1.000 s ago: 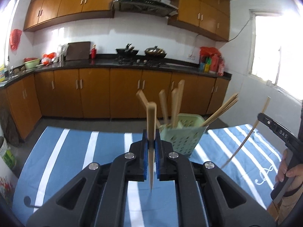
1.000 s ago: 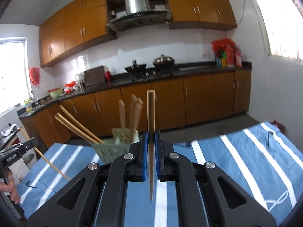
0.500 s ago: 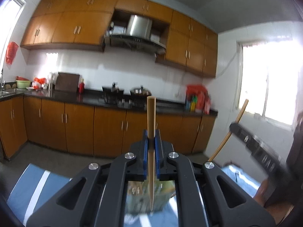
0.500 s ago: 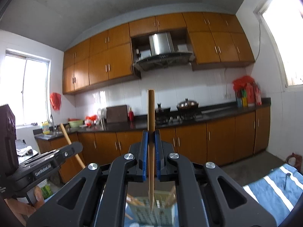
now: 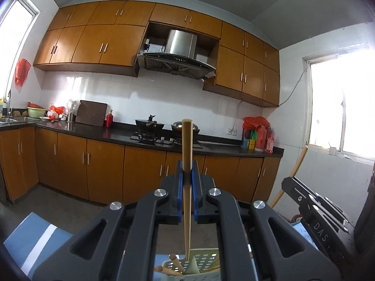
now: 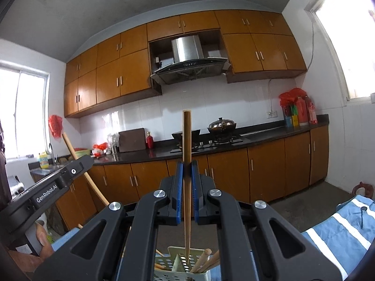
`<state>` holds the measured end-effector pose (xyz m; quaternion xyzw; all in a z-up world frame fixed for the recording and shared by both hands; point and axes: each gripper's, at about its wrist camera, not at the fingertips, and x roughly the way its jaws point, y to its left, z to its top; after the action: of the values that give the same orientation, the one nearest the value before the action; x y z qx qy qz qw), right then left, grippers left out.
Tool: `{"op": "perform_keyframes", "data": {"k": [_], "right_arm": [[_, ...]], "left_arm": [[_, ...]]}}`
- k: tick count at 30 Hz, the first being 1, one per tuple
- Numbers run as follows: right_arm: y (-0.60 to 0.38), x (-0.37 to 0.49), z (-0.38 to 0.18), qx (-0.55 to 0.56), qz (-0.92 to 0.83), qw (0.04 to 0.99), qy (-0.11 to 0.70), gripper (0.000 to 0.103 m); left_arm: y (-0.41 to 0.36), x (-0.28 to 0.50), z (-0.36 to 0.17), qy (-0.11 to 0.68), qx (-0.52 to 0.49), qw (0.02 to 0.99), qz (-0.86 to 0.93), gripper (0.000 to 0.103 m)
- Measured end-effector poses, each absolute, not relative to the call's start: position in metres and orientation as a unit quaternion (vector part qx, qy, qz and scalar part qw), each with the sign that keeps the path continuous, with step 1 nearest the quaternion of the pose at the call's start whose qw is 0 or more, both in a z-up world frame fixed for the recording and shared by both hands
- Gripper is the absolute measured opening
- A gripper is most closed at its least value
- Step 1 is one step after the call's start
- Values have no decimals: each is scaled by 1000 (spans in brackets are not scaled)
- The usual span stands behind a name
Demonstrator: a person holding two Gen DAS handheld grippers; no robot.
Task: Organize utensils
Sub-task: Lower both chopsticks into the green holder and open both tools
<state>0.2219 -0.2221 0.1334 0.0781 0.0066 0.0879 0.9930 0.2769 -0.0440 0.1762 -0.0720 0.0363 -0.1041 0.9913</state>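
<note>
My left gripper (image 5: pixel 187 175) is shut on a wooden chopstick (image 5: pixel 187 187) held upright, tip down. That tip hangs just above the pale green perforated holder (image 5: pixel 201 261), which shows at the bottom edge with several wooden utensils in it. My right gripper (image 6: pixel 187 175) is likewise shut on an upright wooden chopstick (image 6: pixel 187 187), whose tip hovers over the same green holder (image 6: pixel 180 267). Each gripper appears at the edge of the other's view, with its chopstick slanting up: the right gripper's body (image 5: pixel 316 213), the left gripper's body (image 6: pixel 46 192).
A blue cloth with white stripes (image 6: pixel 337 234) covers the table under the holder. A hand (image 6: pixel 43 238) grips the left tool. Behind stand brown kitchen cabinets (image 5: pixel 105 164), a dark counter with a stove and pans (image 5: pixel 150 126), and a window (image 5: pixel 344 107) at right.
Both grippers rose and came over the green holder, which slid from mid-frame to the bottom edge. The chopsticks stay clamped upright. The table cloth has mostly dropped out of view.
</note>
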Motion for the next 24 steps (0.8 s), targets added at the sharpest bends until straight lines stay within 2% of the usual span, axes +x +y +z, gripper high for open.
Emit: {"op": "perform_keyframes", "data": {"k": [10, 12, 14, 15, 16, 19, 21, 23, 24], "right_arm": [[-213, 228, 121, 69, 105, 991, 46, 8], [-214, 226, 122, 70, 110, 990, 51, 9], [-216, 223, 125, 69, 109, 990, 51, 18], [-218, 219, 127, 70, 109, 990, 47, 31], [-220, 215, 130, 71, 107, 991, 43, 39], [-224, 199, 138, 62, 102, 992, 33, 40], [-227, 189, 142, 57, 100, 993, 30, 45], [-231, 174, 145, 54, 95, 994, 26, 59], [-232, 166, 145, 52, 94, 994, 25, 62]], "left_arm": [[-37, 293, 145, 83, -87, 987, -106, 8], [-32, 292, 142, 88, -94, 986, -105, 11], [-24, 287, 144, 89, -101, 986, -102, 21], [-19, 282, 147, 87, -105, 986, -99, 24], [-16, 279, 148, 84, -107, 986, -97, 29], [-4, 261, 156, 75, -108, 988, -85, 42], [4, 248, 160, 72, -106, 989, -77, 51], [12, 231, 164, 68, -99, 990, -70, 66], [15, 222, 165, 65, -93, 991, -67, 70]]}}
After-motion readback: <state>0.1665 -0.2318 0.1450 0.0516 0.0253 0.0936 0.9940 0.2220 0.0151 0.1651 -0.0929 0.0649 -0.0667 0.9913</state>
